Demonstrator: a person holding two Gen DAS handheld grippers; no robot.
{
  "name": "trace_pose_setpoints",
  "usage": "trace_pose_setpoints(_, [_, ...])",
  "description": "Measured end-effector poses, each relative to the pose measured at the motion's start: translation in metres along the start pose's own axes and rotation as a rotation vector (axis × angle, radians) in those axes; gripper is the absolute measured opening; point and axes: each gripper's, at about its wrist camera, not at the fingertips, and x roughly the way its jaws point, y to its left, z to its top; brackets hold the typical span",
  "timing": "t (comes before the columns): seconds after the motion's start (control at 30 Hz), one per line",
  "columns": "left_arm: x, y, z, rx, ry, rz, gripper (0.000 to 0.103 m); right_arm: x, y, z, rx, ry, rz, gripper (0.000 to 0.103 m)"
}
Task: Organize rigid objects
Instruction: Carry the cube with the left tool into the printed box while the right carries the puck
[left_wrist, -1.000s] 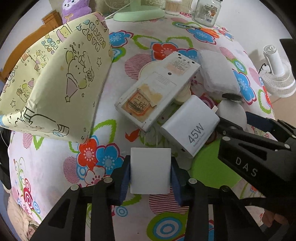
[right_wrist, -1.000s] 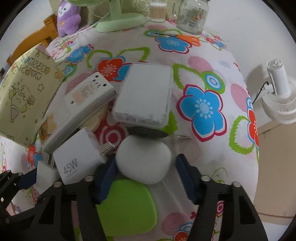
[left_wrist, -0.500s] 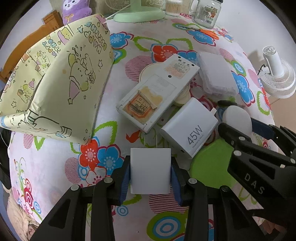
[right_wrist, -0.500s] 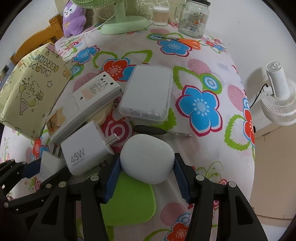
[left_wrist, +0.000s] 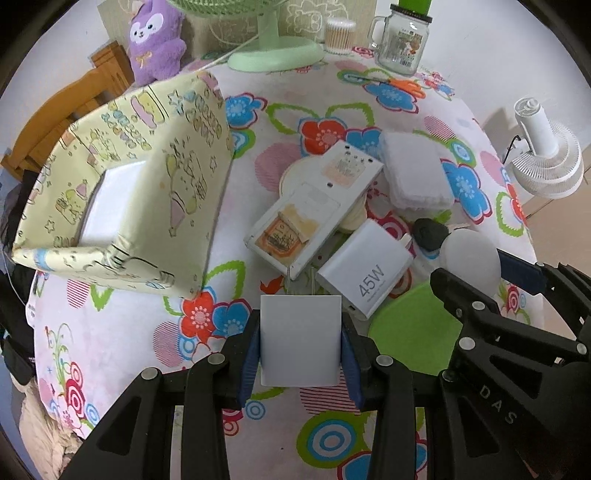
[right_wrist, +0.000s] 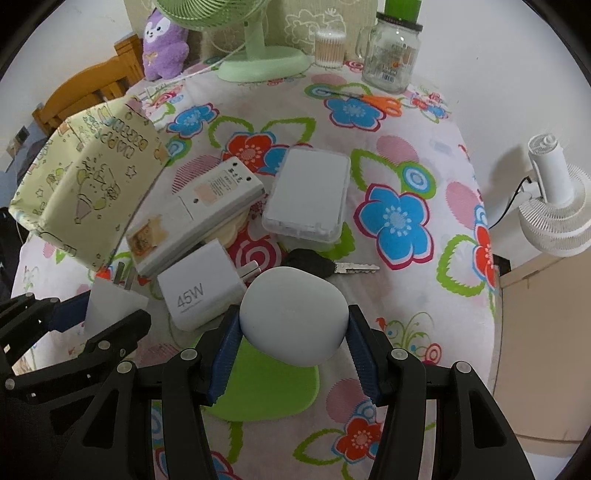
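Lifted clear of the floral tablecloth (left_wrist: 122, 332) since a second ago, the left gripper (left_wrist: 300, 343) clamps a small white plug block (left_wrist: 300, 339) and the right gripper (right_wrist: 293, 325) a smooth white pebble-shaped case (right_wrist: 293, 317), apparently bound for the yellow cartoon-print fabric box (left_wrist: 122, 192) at far left.

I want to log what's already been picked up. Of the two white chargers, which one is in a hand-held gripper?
The plain, unmarked white charger, clamped in the left hand-held gripper. The 45W charger lies on the tablecloth, ungripped.
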Motion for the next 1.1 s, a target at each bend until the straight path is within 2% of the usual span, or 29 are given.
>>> trace_pose_setpoints(0.6, [-0.065,-0.010,0.002,0.016,-0.058,-0.004,0.040,-0.072,-0.005,0.002,-0.038,-0.088,0.010,0.058])
trace_pose_setpoints(1.1, [-0.096,0.014,0.024,0.150,-0.106,-0.044,0.040,-0.106,0.020,0.020,0.031,-0.126,-0.014,0.058])
